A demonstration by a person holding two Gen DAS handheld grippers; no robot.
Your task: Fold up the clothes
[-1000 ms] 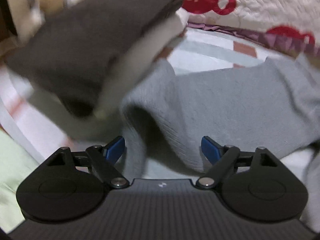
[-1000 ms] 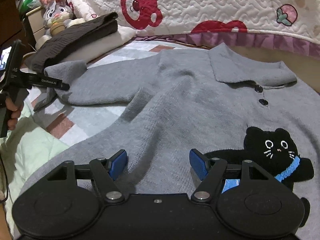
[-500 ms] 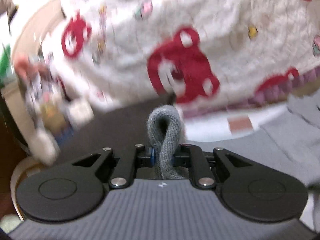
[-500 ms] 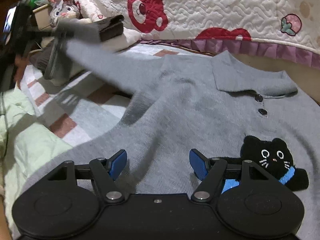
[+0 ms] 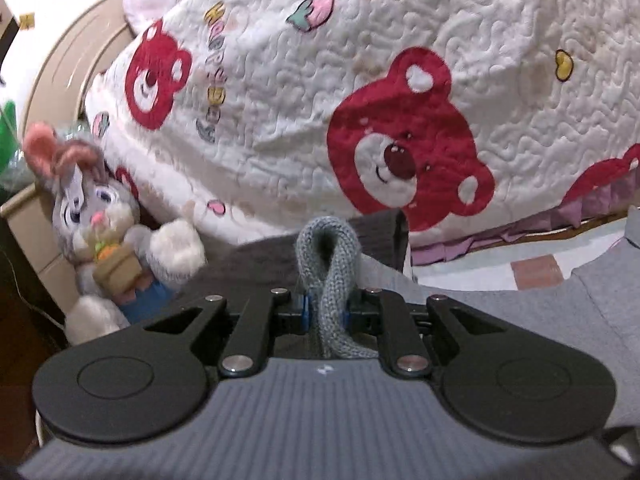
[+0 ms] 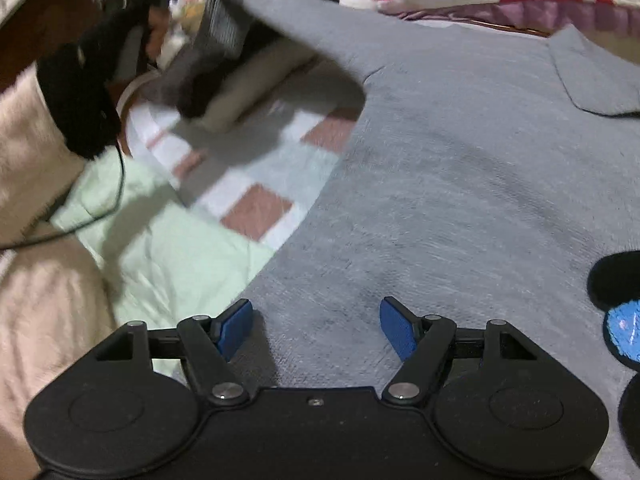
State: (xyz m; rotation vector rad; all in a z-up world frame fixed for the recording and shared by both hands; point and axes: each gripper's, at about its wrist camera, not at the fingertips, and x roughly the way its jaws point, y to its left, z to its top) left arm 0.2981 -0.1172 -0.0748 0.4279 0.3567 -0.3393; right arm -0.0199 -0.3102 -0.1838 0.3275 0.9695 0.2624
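A grey knit sweater (image 6: 460, 152) with a collar (image 6: 592, 76) and a black cat patch (image 6: 616, 280) lies spread on the bed. My left gripper (image 5: 325, 307) is shut on the ribbed cuff of its sleeve (image 5: 328, 264), which loops up between the blue pads. In the right wrist view that sleeve (image 6: 304, 12) is lifted and stretched toward the top left, where the left gripper (image 6: 220, 20) shows blurred. My right gripper (image 6: 316, 330) hovers open just above the sweater's lower body, nothing between its fingers.
A quilt with red bears (image 5: 380, 100) rises behind the bed. A plush rabbit (image 5: 96, 232) sits at left beside a folded dark garment (image 5: 256, 264) on a white one. A checked sheet (image 6: 256, 184), a pale green blanket (image 6: 160, 248) and a person's sleeve (image 6: 36, 160) lie left.
My left gripper closed on the sleeve cuff and lifted it up and to the left. The right gripper stayed open and drew closer to the sweater.
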